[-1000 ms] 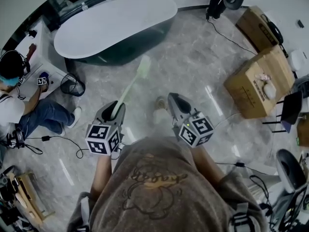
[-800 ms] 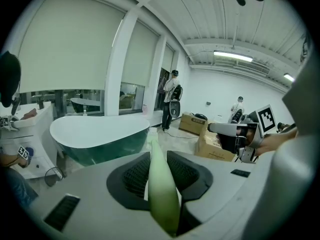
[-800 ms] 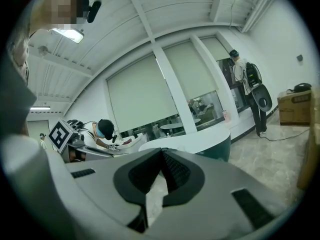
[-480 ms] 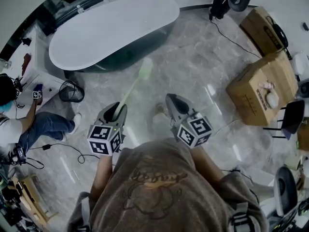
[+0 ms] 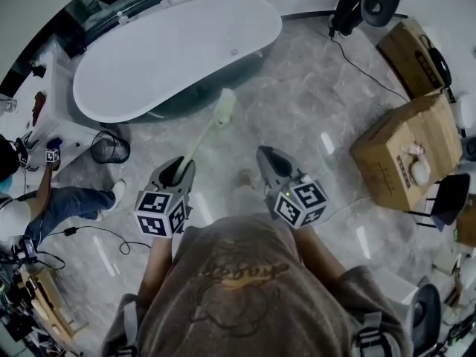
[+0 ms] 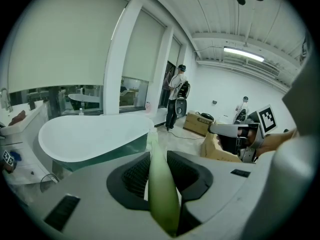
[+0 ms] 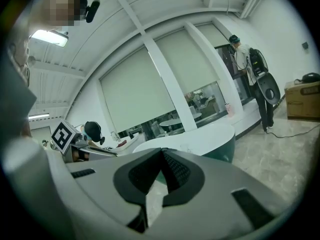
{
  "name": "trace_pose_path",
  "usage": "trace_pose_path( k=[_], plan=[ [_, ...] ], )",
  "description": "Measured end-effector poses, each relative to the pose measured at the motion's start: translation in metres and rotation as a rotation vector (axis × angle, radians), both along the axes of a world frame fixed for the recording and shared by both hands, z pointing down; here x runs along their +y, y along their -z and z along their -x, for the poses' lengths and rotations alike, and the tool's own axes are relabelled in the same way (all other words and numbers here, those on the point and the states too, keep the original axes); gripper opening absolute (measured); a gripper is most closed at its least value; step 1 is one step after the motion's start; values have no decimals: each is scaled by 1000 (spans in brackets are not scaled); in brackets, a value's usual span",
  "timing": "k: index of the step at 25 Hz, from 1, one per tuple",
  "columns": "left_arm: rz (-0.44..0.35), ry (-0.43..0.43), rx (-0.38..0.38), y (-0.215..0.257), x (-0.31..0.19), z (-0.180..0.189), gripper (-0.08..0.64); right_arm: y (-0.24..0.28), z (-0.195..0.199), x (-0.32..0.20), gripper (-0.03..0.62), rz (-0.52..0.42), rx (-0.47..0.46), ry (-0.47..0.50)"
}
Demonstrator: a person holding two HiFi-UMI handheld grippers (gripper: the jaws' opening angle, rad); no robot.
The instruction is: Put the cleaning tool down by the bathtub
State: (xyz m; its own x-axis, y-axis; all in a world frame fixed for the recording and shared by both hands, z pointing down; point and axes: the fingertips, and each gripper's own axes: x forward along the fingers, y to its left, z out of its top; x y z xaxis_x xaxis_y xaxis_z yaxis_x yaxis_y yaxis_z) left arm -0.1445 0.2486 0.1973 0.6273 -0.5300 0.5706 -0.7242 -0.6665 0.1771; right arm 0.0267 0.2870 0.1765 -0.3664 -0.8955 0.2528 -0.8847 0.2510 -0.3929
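The cleaning tool (image 5: 212, 125) is a long brush with a pale green handle and a whitish head, pointing forward toward the white bathtub (image 5: 171, 50). My left gripper (image 5: 177, 168) is shut on the near end of its handle. In the left gripper view the green handle (image 6: 160, 184) runs out between the dark pads, with the bathtub (image 6: 90, 134) just beyond its tip. My right gripper (image 5: 266, 158) hangs beside it, shut and empty. In the right gripper view, the pads of the right gripper (image 7: 161, 154) meet at the tip, and the bathtub (image 7: 195, 139) lies ahead.
A black wire bin (image 5: 110, 149) stands near the tub's left end. A seated person (image 5: 44, 199) and cables occupy the left floor. Cardboard boxes (image 5: 401, 143) and a black chair (image 5: 446, 192) stand at the right. A person (image 6: 176, 96) stands beyond the tub.
Both grippers and the brush have been carried forward over the marble floor toward the bathtub, which now lies nearer. The seated person has slid toward the left edge.
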Motion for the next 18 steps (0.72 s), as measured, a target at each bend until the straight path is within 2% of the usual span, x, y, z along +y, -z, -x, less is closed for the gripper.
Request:
trace_pose_path(
  k=[11,18],
  plan=[
    [7,74,-19,-6,-62,-37,110,-7,-51,-73,-2,21,-5,80],
    [32,115,1,-12,-82,-46,110,-14,-52,-105,-2,49,-2,141]
  ],
)
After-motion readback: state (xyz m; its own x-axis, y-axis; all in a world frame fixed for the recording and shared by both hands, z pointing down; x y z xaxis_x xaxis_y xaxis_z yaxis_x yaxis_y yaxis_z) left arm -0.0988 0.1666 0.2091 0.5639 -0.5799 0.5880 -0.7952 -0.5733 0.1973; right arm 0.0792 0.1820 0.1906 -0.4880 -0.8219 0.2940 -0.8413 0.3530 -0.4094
